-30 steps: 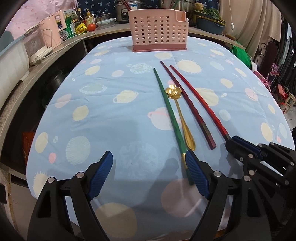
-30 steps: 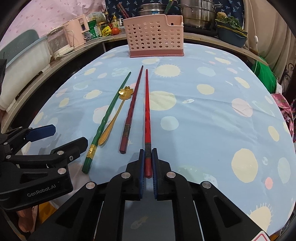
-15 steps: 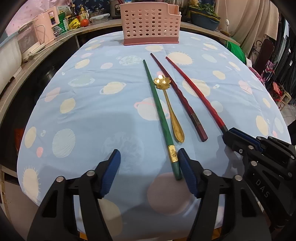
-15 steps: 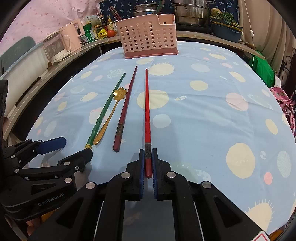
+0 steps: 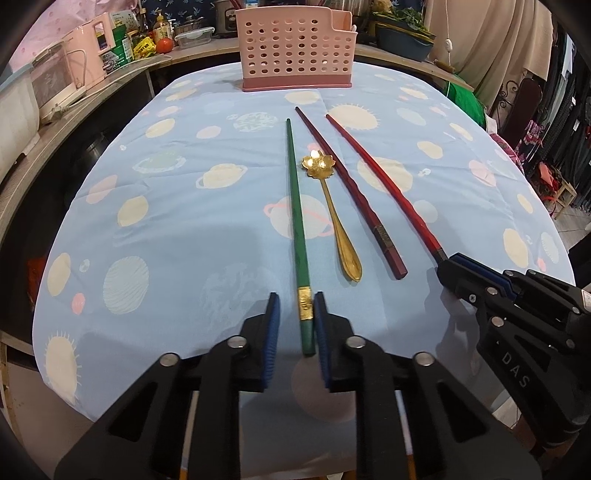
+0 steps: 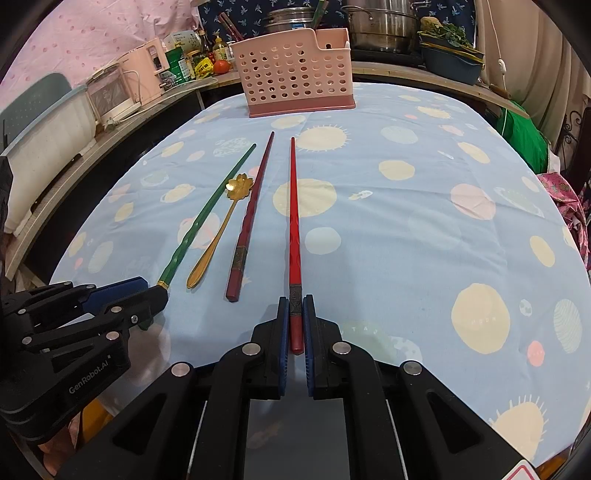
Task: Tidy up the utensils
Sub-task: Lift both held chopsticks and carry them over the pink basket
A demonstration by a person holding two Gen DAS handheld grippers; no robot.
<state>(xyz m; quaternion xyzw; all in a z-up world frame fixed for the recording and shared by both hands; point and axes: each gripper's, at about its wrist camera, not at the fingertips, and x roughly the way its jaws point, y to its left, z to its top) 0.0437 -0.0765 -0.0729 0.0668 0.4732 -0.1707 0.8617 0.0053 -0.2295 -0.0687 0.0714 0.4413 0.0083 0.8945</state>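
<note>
On the blue planet-print tablecloth [image 5: 184, 240] lie a green chopstick [image 5: 295, 206], a gold flower-bowl spoon [image 5: 332, 214], a dark red chopstick [image 5: 347, 184] and a bright red chopstick [image 5: 388, 184], side by side. My left gripper [image 5: 296, 306] straddles the green chopstick's near end. Its jaws are closing, the right pad is at the stick and a gap shows on the left. My right gripper [image 6: 295, 306] is shut on the near end of the bright red chopstick [image 6: 293, 221], which still rests on the cloth. A pink perforated utensil holder [image 5: 295, 48] stands at the table's far edge.
Behind the table a counter [image 6: 166, 92] carries pink appliances, bottles, a tomato and steel pots [image 6: 380, 26]. A bowl of greens [image 6: 450, 55] sits at the back right. A white bin [image 6: 44, 140] stands to the left. The cloth right of the chopsticks holds nothing.
The left gripper's jaws have come in from wide apart to close around the green chopstick's near end. The right gripper has stayed shut on the bright red chopstick.
</note>
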